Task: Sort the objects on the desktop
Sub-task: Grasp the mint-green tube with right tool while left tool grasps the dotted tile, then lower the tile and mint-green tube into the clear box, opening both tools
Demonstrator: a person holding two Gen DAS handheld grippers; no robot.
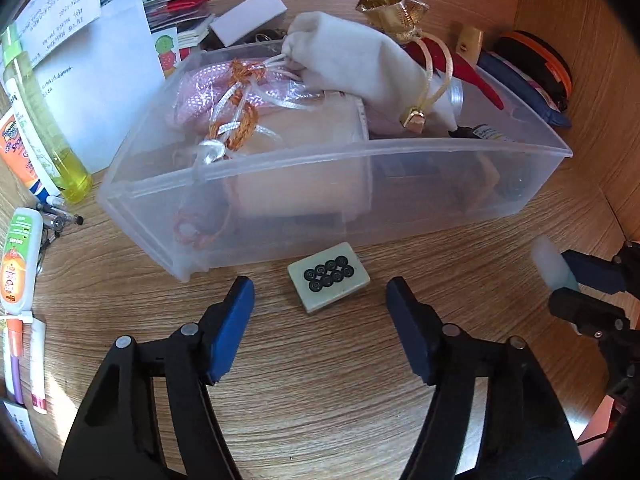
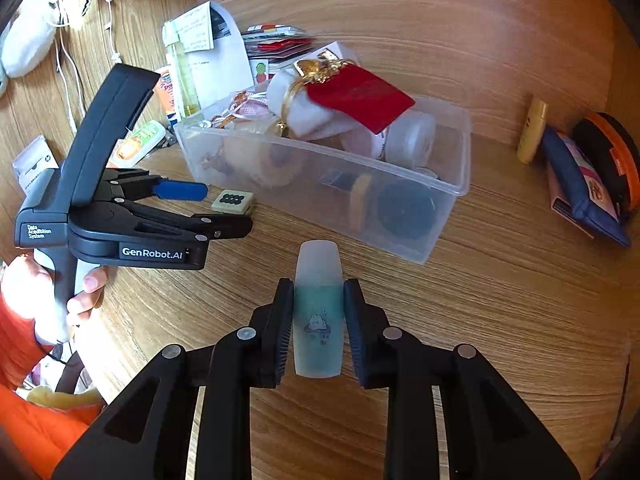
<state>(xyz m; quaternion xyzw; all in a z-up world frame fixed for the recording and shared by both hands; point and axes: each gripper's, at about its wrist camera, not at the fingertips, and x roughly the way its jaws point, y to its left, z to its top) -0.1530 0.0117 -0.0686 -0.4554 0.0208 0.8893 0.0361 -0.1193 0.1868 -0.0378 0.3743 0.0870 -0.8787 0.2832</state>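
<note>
A pale green mahjong tile [image 1: 328,282] with black circles lies flat on the wooden desk, just in front of the clear plastic box [image 1: 400,146]. My left gripper [image 1: 320,292] is open, its blue pads on either side of the tile and apart from it. In the right wrist view the left gripper [image 2: 224,208] comes in from the left beside the tile [image 2: 233,201]. My right gripper [image 2: 319,286] is shut on a small frosted teal bottle [image 2: 318,320], lifted off the desk. The box [image 2: 320,184] holds a white pouch, a red pouch and cords.
Yellow bottle [image 1: 48,128], tubes and pens [image 1: 18,264] crowd the desk's left edge, with papers [image 1: 100,40] behind. An orange-black case [image 1: 536,64] and blue pouch [image 2: 580,188] lie at the right by the wooden side wall. A hand [image 2: 86,292] holds the left gripper.
</note>
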